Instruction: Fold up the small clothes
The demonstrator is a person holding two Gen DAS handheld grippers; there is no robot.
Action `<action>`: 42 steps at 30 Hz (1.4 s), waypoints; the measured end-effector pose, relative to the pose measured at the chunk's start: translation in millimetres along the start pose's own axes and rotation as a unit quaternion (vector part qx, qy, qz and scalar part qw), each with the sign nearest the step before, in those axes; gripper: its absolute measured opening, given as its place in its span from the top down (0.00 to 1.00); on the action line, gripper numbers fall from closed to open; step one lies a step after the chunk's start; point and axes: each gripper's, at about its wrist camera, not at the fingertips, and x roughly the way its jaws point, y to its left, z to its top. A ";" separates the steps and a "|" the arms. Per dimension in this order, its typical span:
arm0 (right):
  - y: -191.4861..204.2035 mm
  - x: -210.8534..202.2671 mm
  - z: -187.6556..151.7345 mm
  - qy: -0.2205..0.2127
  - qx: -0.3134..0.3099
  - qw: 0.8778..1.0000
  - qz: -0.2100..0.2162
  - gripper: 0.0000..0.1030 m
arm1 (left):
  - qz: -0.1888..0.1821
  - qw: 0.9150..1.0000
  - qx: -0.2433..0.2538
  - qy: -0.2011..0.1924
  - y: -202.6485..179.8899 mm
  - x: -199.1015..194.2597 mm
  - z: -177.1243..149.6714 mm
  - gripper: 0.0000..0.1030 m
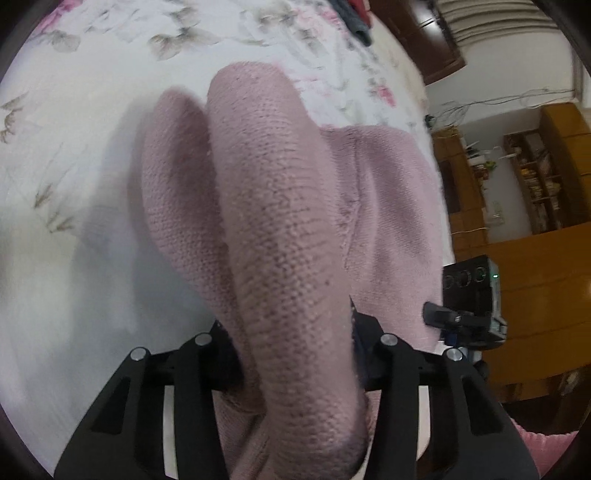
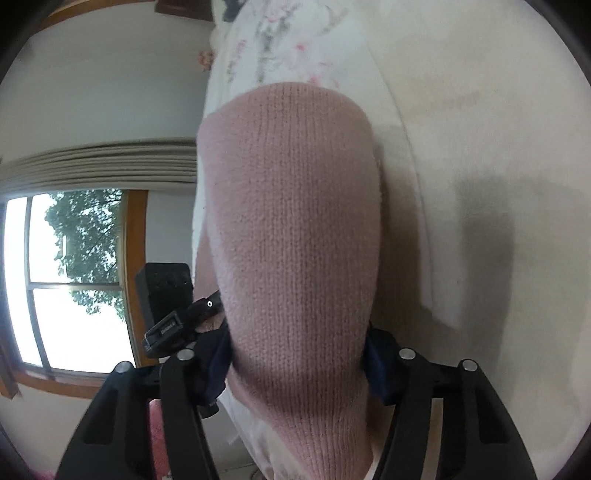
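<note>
A pink knitted garment [image 1: 280, 221] fills the left wrist view, lifted in thick folds above the bed. My left gripper [image 1: 295, 354] is shut on it, and the cloth bulges forward over the hidden fingertips. A seam runs down the part of the garment that spreads to the right. In the right wrist view the same pink knit [image 2: 295, 229] hangs as one rounded fold out of my right gripper [image 2: 299, 358], which is shut on it, with dark blue pads [image 2: 380, 373] pressed against the cloth. Each gripper shows at the other view's edge: right gripper [image 1: 469, 306], left gripper [image 2: 170, 310].
A bed with a white floral sheet [image 1: 110, 74] lies under the garment, its edge [image 2: 417, 192] curving down the right wrist view. Dark clothes [image 1: 354, 18] lie at the bed's far end. Wooden shelves [image 1: 535, 173] stand to the right, a window [image 2: 74, 280] to the left.
</note>
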 end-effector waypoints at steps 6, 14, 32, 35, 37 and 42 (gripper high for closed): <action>21.9 -60.4 -25.1 0.003 -0.022 1.000 0.000 0.41 | -0.048 0.999 0.004 0.013 -55.6 1.2 -37.7 0.58; 12.3 -155.7 -79.2 0.016 -0.006 1.000 -0.014 0.41 | -0.075 0.996 0.022 0.041 -132.8 38.1 -108.5 0.58; -74.8 -160.7 -136.3 -0.011 0.004 0.995 -0.096 0.29 | 0.011 0.998 -0.015 0.059 -99.2 119.7 -147.4 0.40; -63.5 -162.9 -142.8 -0.011 -0.013 0.994 -0.108 0.23 | 0.021 0.999 -0.021 0.035 -106.3 92.0 -152.7 0.40; -64.3 -170.1 -158.0 -0.003 -0.019 0.994 -0.105 0.22 | 0.034 0.999 -0.009 0.014 -117.4 71.5 -163.7 0.40; -67.8 -168.5 -192.5 0.013 -0.025 0.994 -0.102 0.22 | 0.048 0.998 0.036 -0.020 -152.1 40.4 -200.9 0.34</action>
